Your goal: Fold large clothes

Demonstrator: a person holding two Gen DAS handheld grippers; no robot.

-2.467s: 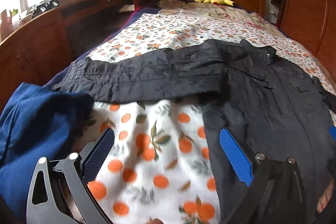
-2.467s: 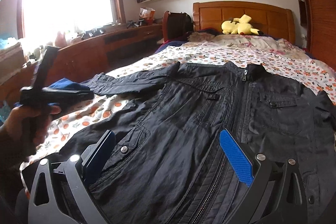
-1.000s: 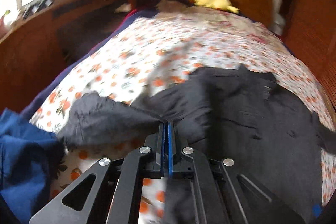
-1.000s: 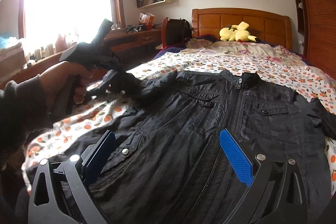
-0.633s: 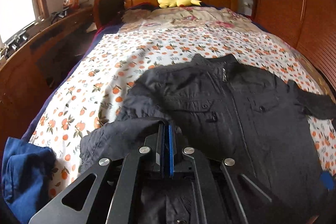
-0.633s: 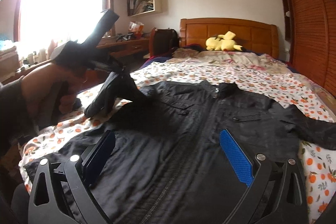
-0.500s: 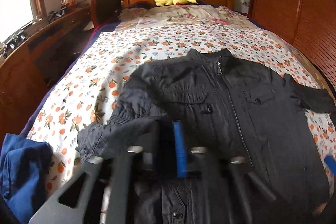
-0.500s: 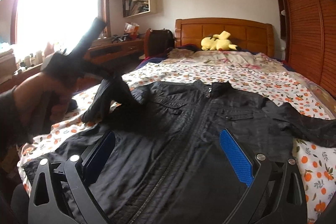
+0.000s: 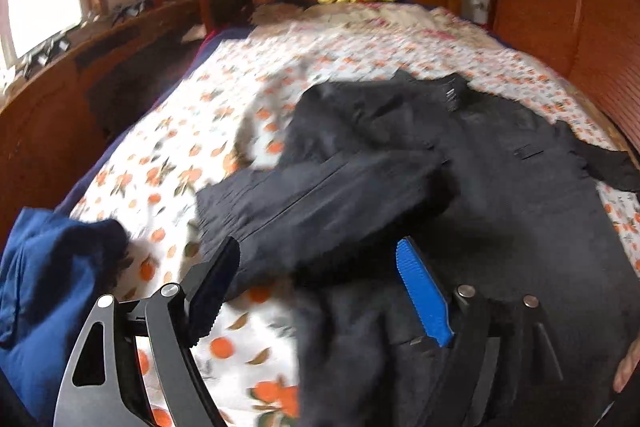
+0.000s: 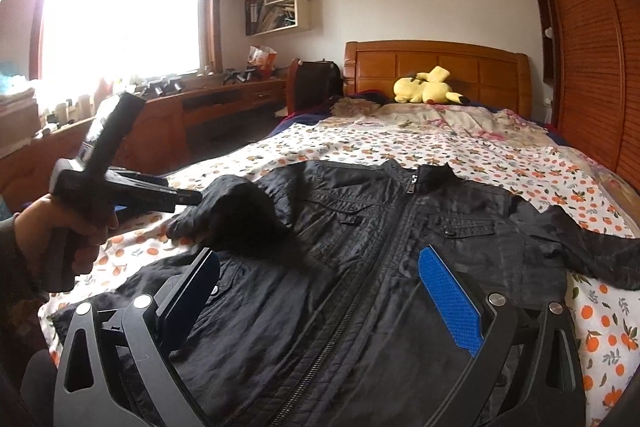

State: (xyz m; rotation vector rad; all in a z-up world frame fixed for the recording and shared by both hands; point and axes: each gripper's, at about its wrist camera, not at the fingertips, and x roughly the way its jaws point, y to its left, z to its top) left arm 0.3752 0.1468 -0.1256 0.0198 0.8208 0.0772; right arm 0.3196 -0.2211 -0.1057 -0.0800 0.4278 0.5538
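Released since half a second ago: my left gripper (image 9: 316, 291) now gapes, sleeve (image 9: 320, 203) dropped across black jacket (image 10: 400, 267) on bed (image 10: 500, 163). Right gripper (image 10: 316, 303) gapes above jacket hem.

The black jacket (image 10: 360, 267) is thin, matt, crinkled cloth with a metal zip, lying on a soft printed cotton bedspread (image 10: 500, 163) before a glossy varnished wooden headboard (image 10: 440, 63), while the right gripper (image 10: 320, 291) carries textured blue rubbery pads (image 10: 448, 299).
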